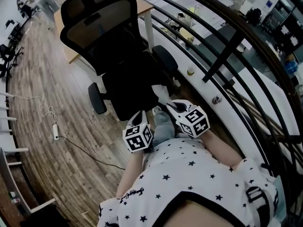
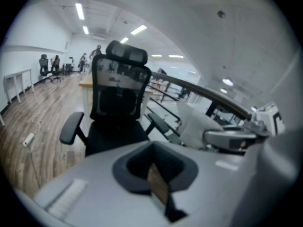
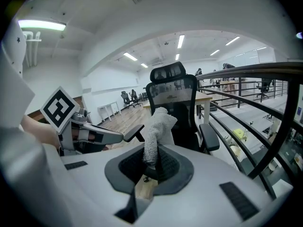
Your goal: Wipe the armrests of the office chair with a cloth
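Note:
The black office chair (image 1: 111, 41) stands in front of me, facing me, with its left armrest (image 1: 97, 98) and right armrest (image 1: 164, 58) bare. A white cloth (image 3: 157, 129) sticks up from my right gripper (image 3: 152, 163), which is shut on it. In the head view that cloth (image 1: 161, 94) hangs over the front of the seat, with the right gripper (image 1: 166, 106) just behind it. My left gripper (image 1: 141, 114) is held beside it, a little lower, with its jaws together and nothing in them. Neither gripper touches an armrest.
A dark curved railing (image 1: 222, 46) runs close along the right of the chair. A wooden desk (image 1: 142, 6) stands behind the chair. A power strip with a cable (image 1: 56, 131) lies on the wood floor to the left. Other chairs (image 3: 128, 98) stand far back.

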